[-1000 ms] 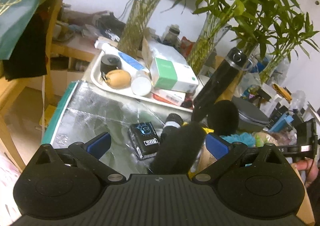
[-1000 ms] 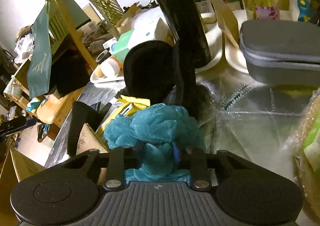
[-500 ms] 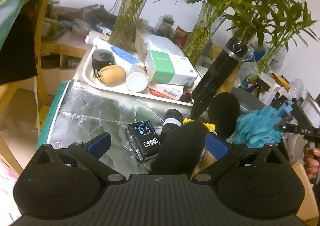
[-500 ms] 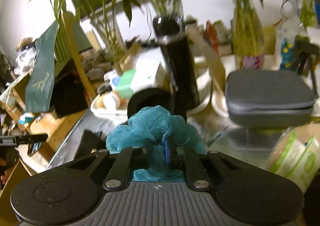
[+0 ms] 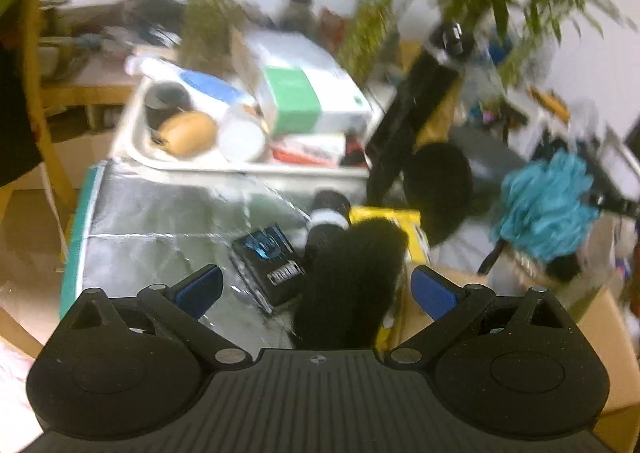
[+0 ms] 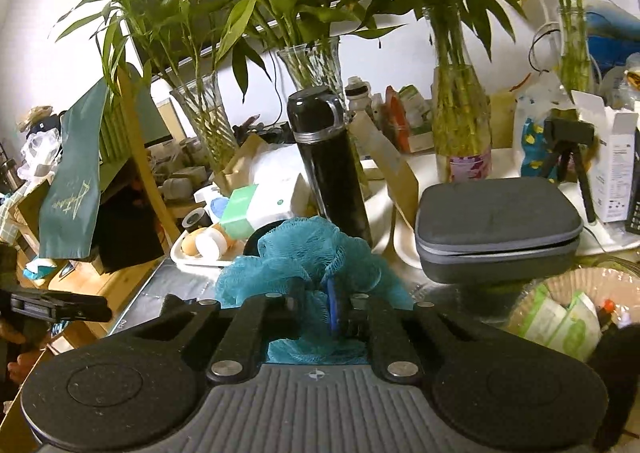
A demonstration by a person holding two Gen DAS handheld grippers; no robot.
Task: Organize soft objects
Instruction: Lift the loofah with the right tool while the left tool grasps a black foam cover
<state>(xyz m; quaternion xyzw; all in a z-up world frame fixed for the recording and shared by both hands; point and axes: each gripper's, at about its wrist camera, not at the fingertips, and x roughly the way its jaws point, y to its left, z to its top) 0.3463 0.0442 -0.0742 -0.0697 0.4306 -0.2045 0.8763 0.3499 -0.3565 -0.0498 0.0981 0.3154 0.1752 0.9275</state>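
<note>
Teal mesh sponge (image 6: 308, 261) bunched between the nearly closed fingers of my right gripper (image 6: 320, 309), the blue pads pinching its netting and carrying it clear of the silver-covered tabletop (image 6: 168, 285), in front of the tall black flask (image 6: 332, 173). From my left wrist view the same sponge (image 5: 548, 209) hangs at the right, above the tabletop's right end.

My left gripper (image 5: 316, 293) is spread wide, its blue pads (image 5: 200, 289) well apart and pressing on nothing. A black fuzzy cover (image 5: 352, 285) stands up between them; the blur keeps me from telling whether either pad brushes it. A second black fuzzy piece (image 5: 438, 181) sits just beyond, beside the foot of the flask.

At the tabletop's far edge, a white tray (image 5: 132, 137) holds a green-and-white box (image 5: 308, 101), a brown egg-shaped object (image 5: 188, 133), a white round lid (image 5: 242, 139) and a dark roll (image 5: 164, 105).

A grey zip case (image 6: 496, 229) lies closed toward the right end. At the near right corner, a round paper basket (image 6: 584, 277) holds green-and-white packets (image 6: 560, 325). A small black box (image 5: 272, 261) lies flat on the silver cover, near the middle.
</note>
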